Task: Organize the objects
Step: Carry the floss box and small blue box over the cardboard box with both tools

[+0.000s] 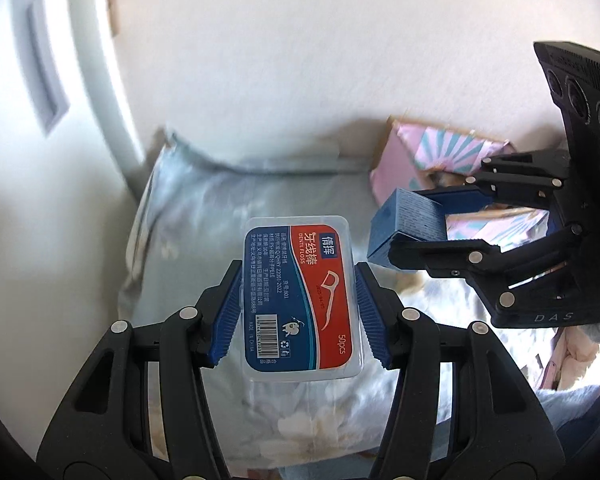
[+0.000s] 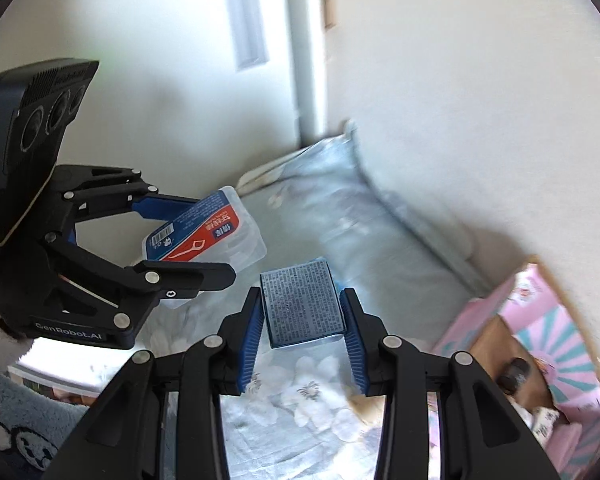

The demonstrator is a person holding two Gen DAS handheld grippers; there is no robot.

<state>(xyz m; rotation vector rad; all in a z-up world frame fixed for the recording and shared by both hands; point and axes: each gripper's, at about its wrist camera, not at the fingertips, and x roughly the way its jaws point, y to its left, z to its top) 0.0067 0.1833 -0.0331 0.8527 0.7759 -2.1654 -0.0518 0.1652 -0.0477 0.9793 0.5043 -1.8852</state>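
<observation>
My left gripper (image 1: 298, 312) is shut on a clear plastic dental floss box (image 1: 300, 300) with a blue and red label, held in the air above the bed. It also shows at the left of the right wrist view, where the floss box (image 2: 204, 236) sits between the left gripper's (image 2: 216, 240) fingers. My right gripper (image 2: 302, 328) is shut on a small blue box (image 2: 302, 304) with fine print on top. In the left wrist view the right gripper (image 1: 420, 236) holds that blue box (image 1: 404, 226) at the right, beside the floss box.
A pale blue floral bed sheet (image 2: 340, 216) and pillow lie below, against a white wall (image 1: 320, 40). An open pink cardboard box (image 2: 540, 344) with several small items inside sits at the right; it also shows in the left wrist view (image 1: 440, 148).
</observation>
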